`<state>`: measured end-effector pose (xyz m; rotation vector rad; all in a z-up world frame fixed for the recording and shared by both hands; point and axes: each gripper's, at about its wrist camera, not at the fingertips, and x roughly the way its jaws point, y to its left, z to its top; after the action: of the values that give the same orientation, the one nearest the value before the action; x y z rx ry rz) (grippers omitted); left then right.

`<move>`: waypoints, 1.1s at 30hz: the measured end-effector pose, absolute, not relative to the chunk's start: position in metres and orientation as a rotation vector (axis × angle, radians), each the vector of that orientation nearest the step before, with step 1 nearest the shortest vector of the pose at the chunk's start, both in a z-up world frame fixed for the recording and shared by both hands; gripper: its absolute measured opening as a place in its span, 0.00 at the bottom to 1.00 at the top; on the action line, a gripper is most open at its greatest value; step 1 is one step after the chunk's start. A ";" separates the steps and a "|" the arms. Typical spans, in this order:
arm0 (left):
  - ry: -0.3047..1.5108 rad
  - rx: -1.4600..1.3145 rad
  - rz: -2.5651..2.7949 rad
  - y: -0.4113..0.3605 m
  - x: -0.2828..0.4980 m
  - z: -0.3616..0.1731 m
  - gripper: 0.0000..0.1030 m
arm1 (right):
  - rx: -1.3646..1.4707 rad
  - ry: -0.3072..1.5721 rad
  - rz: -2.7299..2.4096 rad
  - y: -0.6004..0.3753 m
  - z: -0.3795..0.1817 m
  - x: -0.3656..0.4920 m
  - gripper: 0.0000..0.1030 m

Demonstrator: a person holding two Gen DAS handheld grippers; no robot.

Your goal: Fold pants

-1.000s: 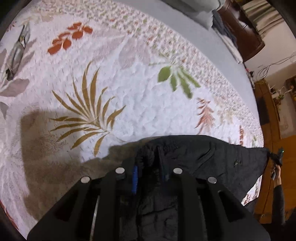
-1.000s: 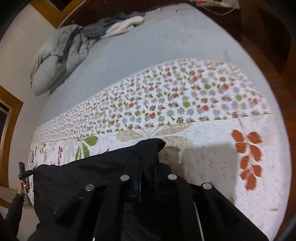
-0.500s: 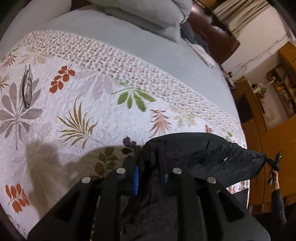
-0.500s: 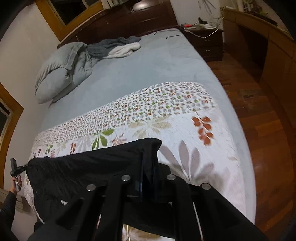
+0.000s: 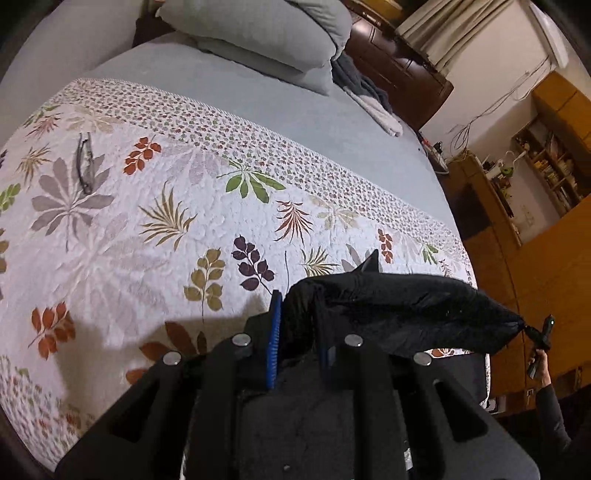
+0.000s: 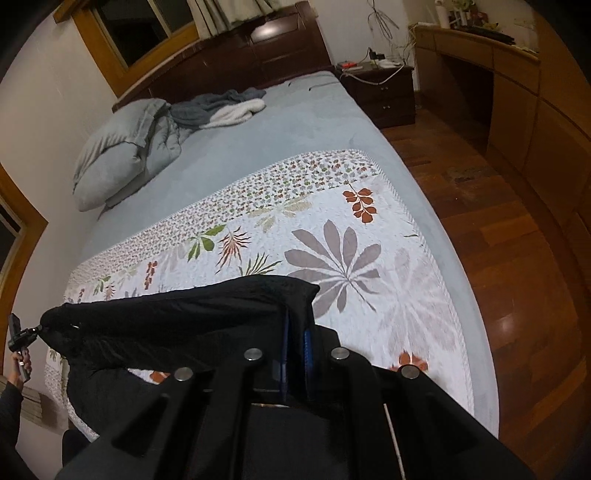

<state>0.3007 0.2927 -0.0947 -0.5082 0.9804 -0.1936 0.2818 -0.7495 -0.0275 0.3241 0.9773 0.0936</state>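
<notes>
1. Bedroom scene: a leaf-print quilt covers the near part of a bed with a grey-blue sheet, grey pillows at the dark headboard, wood flooring alongside.
2. Black pants hang stretched in the air above the quilt, pulled taut between my two tongs.
3. My left gripper pinches one bunched end of the fabric between its blue-padded fingers.
4. My right gripper is clamped on the other end (cloth draped over the fingers).
5. A pair of glasses lies on the quilt, well apart from the pants.
</notes>
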 end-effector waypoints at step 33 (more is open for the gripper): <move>1.150 -0.488 0.026 0.301 0.103 -0.226 0.52 | 0.578 0.880 -0.079 -0.729 -0.144 0.031 0.33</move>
<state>0.1030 0.3006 -0.2261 -0.4876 1.1498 0.0263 0.0314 -0.7287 -0.1440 0.5783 0.8796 -0.0795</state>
